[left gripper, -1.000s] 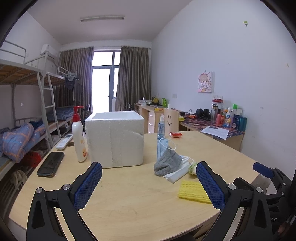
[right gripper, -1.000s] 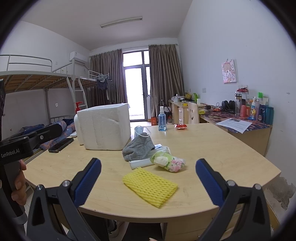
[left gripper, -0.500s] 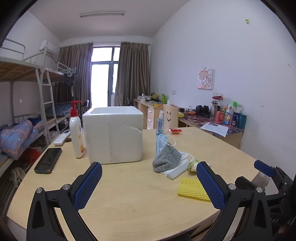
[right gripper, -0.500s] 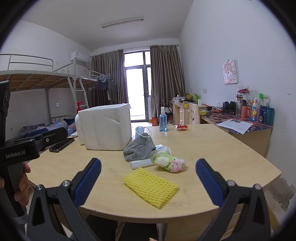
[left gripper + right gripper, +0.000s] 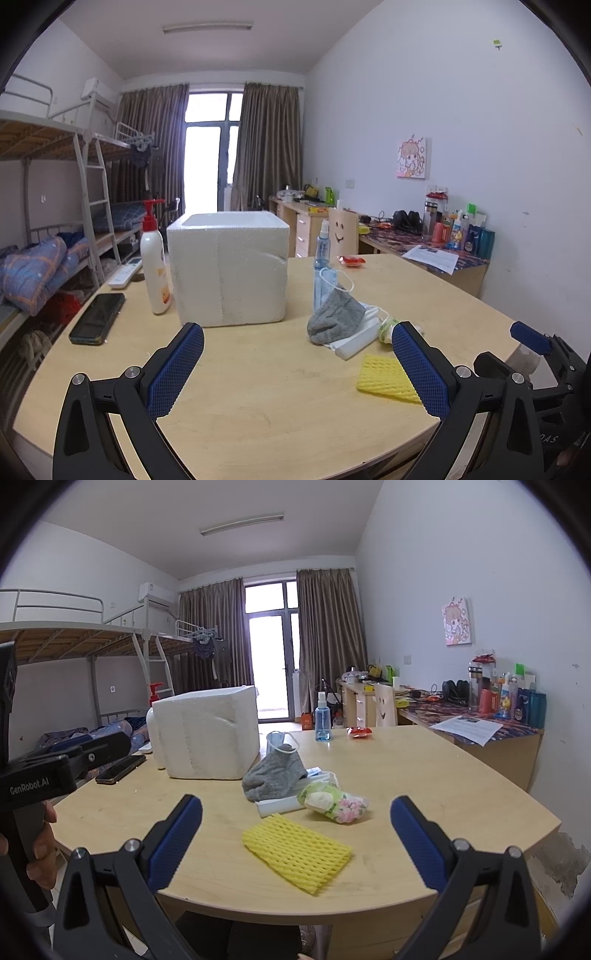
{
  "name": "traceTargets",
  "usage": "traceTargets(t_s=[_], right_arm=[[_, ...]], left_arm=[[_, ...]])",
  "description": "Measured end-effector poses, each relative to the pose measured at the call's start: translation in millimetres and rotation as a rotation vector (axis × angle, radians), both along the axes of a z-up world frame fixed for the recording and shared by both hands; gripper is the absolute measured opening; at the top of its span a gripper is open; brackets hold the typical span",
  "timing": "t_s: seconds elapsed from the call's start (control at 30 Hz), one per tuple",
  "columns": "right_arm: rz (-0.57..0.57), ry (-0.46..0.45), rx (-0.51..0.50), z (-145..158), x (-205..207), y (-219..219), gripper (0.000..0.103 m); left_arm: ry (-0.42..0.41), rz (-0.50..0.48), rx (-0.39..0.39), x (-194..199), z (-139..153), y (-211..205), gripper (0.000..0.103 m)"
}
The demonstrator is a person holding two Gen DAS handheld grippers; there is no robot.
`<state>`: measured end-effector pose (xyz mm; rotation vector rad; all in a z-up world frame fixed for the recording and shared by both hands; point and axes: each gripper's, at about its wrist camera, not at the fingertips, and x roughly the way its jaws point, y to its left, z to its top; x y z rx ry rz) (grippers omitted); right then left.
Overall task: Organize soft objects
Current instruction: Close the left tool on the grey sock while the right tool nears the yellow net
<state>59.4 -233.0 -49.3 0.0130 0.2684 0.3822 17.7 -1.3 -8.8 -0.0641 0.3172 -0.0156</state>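
Observation:
A yellow foam net sleeve [image 5: 296, 853] lies near the table's front edge, also in the left wrist view [image 5: 386, 376]. Behind it lie a floral tissue pack [image 5: 334, 801], a grey sock [image 5: 273, 777] with a blue face mask [image 5: 327, 284] and a white flat piece [image 5: 354, 341]. A white foam box [image 5: 229, 267] stands open-topped behind them. My left gripper [image 5: 297, 369] is open and empty above the table's near edge. My right gripper [image 5: 295, 849] is open and empty, with the yellow sleeve seen between its fingers.
A lotion pump bottle [image 5: 155, 264], a black phone [image 5: 96, 318] and a remote [image 5: 125, 272] sit left of the box. A blue spray bottle [image 5: 322, 722] and a red wrapper [image 5: 359, 732] stand further back. The wooden table [image 5: 258, 387] curves at the front. A bunk bed is left, a cluttered desk right.
My left gripper has pulled back and tilted slightly, so the box and table sit a little farther off. My right gripper has barely moved. Both stay open.

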Motion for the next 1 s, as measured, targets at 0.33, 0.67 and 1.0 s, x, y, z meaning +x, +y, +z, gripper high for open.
traceTargets(t_s=[0.33, 0.67, 1.0], right_arm=[[0.02, 0.07, 0.011, -13.0, 20.7, -0.5, 0.103], [0.043, 0.154, 0.0, -28.7, 45.9, -2.1, 0.103], [0.074, 0.208, -0.022, -38.6, 63.6, 2.7, 0.103]], left_arm=[[0.081, -0.105, 0.003, 35.8, -9.6, -6.0, 0.102], [0.154, -0.15, 0.031, 78.6, -21.3, -13.7, 0.102], [0.246, -0.207, 0.047, 121.1, -29.3, -22.5, 0.102]])
